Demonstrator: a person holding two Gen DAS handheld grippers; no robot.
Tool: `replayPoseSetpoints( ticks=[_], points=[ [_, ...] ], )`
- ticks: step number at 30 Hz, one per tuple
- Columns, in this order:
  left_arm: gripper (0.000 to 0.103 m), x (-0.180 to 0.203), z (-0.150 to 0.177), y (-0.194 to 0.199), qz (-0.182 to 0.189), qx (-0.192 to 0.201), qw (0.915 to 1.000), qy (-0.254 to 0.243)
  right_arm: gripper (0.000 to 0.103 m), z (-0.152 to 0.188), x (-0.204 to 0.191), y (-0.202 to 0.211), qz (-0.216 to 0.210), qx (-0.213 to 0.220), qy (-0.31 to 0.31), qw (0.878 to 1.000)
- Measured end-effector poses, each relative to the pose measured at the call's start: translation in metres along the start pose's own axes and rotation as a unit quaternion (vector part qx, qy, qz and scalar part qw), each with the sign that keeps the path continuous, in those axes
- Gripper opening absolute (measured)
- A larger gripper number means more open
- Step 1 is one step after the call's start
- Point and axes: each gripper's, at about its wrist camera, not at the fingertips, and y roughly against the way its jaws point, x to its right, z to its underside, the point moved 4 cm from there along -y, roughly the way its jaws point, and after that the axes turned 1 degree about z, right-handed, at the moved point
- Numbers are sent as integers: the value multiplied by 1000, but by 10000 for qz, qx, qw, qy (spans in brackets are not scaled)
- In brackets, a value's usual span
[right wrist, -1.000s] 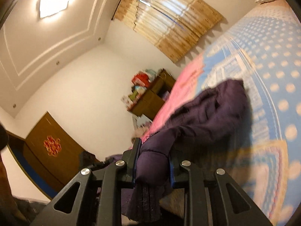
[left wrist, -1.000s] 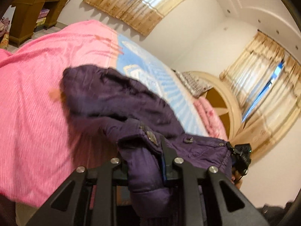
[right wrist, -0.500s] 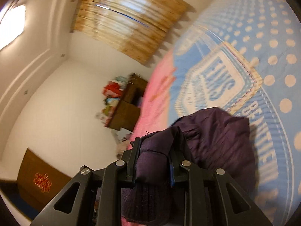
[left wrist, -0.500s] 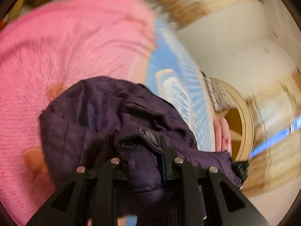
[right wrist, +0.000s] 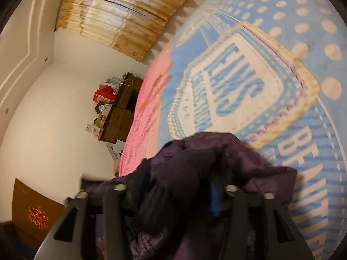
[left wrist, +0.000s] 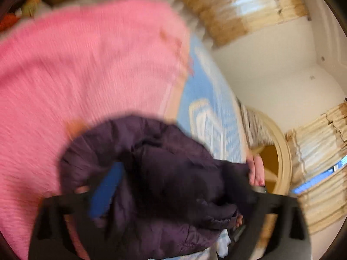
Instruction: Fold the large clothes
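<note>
My left claw [left wrist: 169, 190] and right claw [right wrist: 180, 186], both spread, straddle the jacket [right wrist: 227, 164]; "BEAUT" reads on the blanket [right wrist: 271, 69] ahead.

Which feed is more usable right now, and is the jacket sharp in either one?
Left wrist view: heavy motion smear; the purple jacket, pink blanket and left tongs are all soft. Right wrist view: clearer; the lettering on the blue bedspread is readable and the right tongs fairly crisp, though the jacket's edges blur. Both bend straight lines, fisheye-style.
</note>
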Motion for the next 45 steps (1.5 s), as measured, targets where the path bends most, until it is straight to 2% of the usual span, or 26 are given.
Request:
replayPoseSetpoints(
  ticks=[2, 4, 7, 9, 11, 14, 17, 18, 20, 22, 23, 24, 25, 27, 28, 29, 31, 34, 35, 36, 37, 38, 39, 40, 41, 45],
  points=[
    [103, 12, -4, 26, -41, 536, 9979, -348, 72, 0, -9, -1, 32, -36, 69, 10000],
    [103, 23, 0, 29, -364, 639, 9933, -893, 79, -2, -21, 3, 93, -69, 241, 9996],
    [103, 41, 27, 17, -800, 530, 9774, -1885, 84, -6, -36, 18, 95, -23, 364, 9993],
    [103, 49, 47, 0, -1111, 412, 9606, -2515, 84, -10, -43, 33, 447, 150, 578, 9972],
    [103, 53, 56, -18, -1238, 396, 9490, -2871, 85, -8, -58, 45, 888, 307, 1227, 9880],
    [95, 64, 60, -44, -1698, 458, 9179, -3558, 85, 9, -75, 31, 1313, -88, 2144, 9678],
    [94, 69, 50, -65, -1999, 419, 8958, -3948, 84, 26, -80, 4, 1926, -404, 3082, 9308],
    [94, 69, 46, -71, -2010, 339, 8959, -3947, 84, 32, -80, -5, 2005, -527, 3304, 9208],
    [90, 68, 43, -82, -2087, 125, 8915, -4019, 79, 45, -75, -28, 2195, -773, 3668, 9007],
    [83, 59, 43, -98, -2307, -28, 8819, -4112, 64, 57, -66, -50, 2348, -1030, 3958, 8818],
    [63, 54, 43, -106, -2360, -134, 8812, -4094, 60, 60, -64, -57, 2406, -1035, 4064, 8754],
    [56, 47, 43, -110, -2384, -190, 8849, -3997, 54, 63, -64, -59, 2454, -990, 4119, 8720],
    [49, 45, 46, -109, -2354, -195, 8882, -3940, 33, 65, -68, -59, 2461, -924, 4177, 8697],
    [8, 42, 48, -100, -2425, 126, 8825, -4028, 1, 72, -79, -53, 2521, -732, 4451, 8561],
    [1, 43, 49, -95, -2531, 221, 8786, -4044, 1, 75, -85, -51, 2622, -633, 4642, 8437],
    [0, 41, 45, -84, -2386, 344, 8896, -3878, 1, 77, -90, -47, 2630, -563, 4738, 8385],
    [0, 42, 40, -71, -2057, 476, 9055, -3681, 1, 74, -94, -43, 2573, -583, 4638, 8457],
    [1, 44, 42, -64, -1966, 414, 9048, -3756, 2, 61, -91, -39, 2367, -614, 4295, 8693],
    [6, 47, 45, -62, -2105, 513, 8980, -3830, 4, 55, -89, -36, 2308, -558, 4138, 8789],
    [8, 50, 46, -63, -2223, 604, 8924, -3880, 17, 51, -89, -34, 2310, -508, 4044, 8835],
    [27, 54, 48, -63, -2359, 669, 8849, -3960, 53, 48, -88, -31, 2411, -450, 4001, 8831],
    [65, 59, 48, -65, -2375, 670, 8831, -3989, 70, 46, -88, -29, 2519, -362, 4018, 8797],
    [84, 63, 47, -67, -2418, 776, 8809, -3994, 80, 45, -90, -29, 2556, -240, 4061, 8770],
    [98, 64, 45, -66, -2434, 915, 8786, -4006, 80, 44, -91, -30, 2641, -167, 4171, 8695],
    [96, 69, 44, -66, -2423, 1069, 8726, -4105, 80, 44, -90, -32, 2763, -201, 4273, 8606],
    [81, 66, 40, -100, -2544, 531, 8655, -4282, 67, 51, -83, -54, 2901, -559, 4571, 8389]
  ],
)
